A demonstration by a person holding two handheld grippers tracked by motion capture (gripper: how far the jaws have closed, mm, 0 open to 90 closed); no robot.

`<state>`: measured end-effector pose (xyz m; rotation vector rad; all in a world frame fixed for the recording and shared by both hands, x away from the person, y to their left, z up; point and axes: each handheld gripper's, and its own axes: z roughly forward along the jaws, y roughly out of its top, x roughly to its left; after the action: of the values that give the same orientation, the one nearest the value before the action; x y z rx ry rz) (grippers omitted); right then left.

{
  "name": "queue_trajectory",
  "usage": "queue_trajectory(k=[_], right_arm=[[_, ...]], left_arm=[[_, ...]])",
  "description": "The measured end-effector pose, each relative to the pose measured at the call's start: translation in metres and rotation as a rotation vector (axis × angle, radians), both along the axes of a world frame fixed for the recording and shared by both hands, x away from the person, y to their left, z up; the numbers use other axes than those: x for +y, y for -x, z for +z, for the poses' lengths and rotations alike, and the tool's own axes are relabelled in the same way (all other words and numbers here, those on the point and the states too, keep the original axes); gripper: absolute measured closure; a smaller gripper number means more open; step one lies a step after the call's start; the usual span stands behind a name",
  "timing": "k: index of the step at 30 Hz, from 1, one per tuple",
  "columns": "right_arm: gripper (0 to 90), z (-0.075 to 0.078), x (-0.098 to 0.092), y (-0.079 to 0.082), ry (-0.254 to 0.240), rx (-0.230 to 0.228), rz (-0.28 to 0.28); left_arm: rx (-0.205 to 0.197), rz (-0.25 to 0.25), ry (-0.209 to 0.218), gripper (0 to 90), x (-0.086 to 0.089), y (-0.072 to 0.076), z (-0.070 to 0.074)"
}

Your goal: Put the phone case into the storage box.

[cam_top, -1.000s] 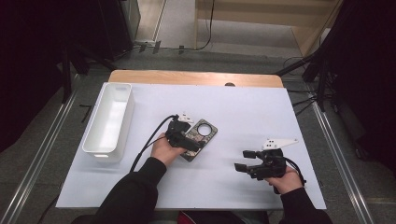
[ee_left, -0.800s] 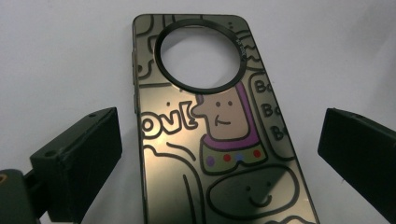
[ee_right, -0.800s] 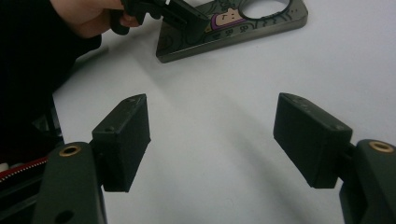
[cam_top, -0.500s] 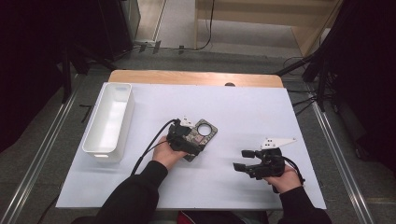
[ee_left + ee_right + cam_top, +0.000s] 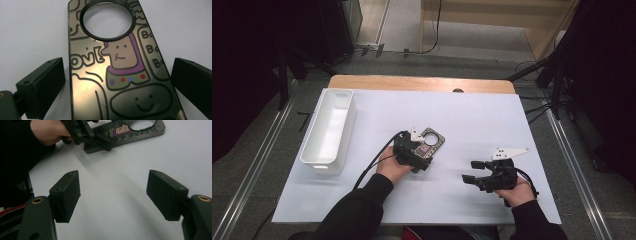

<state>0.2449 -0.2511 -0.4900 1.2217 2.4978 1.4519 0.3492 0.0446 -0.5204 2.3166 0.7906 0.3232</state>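
High view overlooks table [image 5: 472,120]; 2 close views share phone case [image 5: 120,75].

The flat cartoon-printed plate [image 5: 120,75] lying between the jaws of the left gripper [image 5: 117,82] carries the only lettering. Just ahead of the left-hand jaw, outlined letters read roughly "ovi". Ahead of the right-hand jaw, a speech box holds three stacked lines, each starting "Bo", cut off at the plate's edge. Tiny white print on the black ring [image 5: 108,21] is too small to read.
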Motion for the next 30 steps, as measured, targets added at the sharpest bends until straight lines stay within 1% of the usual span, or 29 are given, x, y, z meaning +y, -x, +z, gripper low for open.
queue_trajectory(k=[2, 10, 16, 20, 24, 30], right_arm=[[26.0, 0.0, -0.0002, 0.0001, 0.001, -0.001, -0.001], [26.0, 0.0, -0.0006, 0.0001, 0.003, -0.002, -0.001], [26.0, 0.0002, -0.0009, 0.0002, 0.005, -0.003, -0.002], [26.0, 0.0002, -0.001, 0.0004, 0.005, -0.002, -0.002], [26.0, 0.0002, -0.0008, 0.0005, 0.006, -0.001, -0.002], [26.0, 0.0, -0.0006, 0.0005, 0.008, 0.0, -0.002]], left_arm=[[-0.008, 0.007, 0.011, 0.0, 0.0003, 0.0008, -0.0011], [-0.011, 0.016, 0.0, 0.0, -0.0009, 0.0018, -0.001], [-0.011, 0.035, -0.014, 0.2, -0.0021, 0.0036, 0.0001], [-0.012, 0.045, -0.007, 3.2, -0.0016, 0.006, 0.0006], [-0.004, 0.059, -0.015, 9.1, -0.0024, 0.0079, 0.0031], [0.005, 0.073, -0.025, 10.2, -0.0038, 0.0081, 0.0043]])
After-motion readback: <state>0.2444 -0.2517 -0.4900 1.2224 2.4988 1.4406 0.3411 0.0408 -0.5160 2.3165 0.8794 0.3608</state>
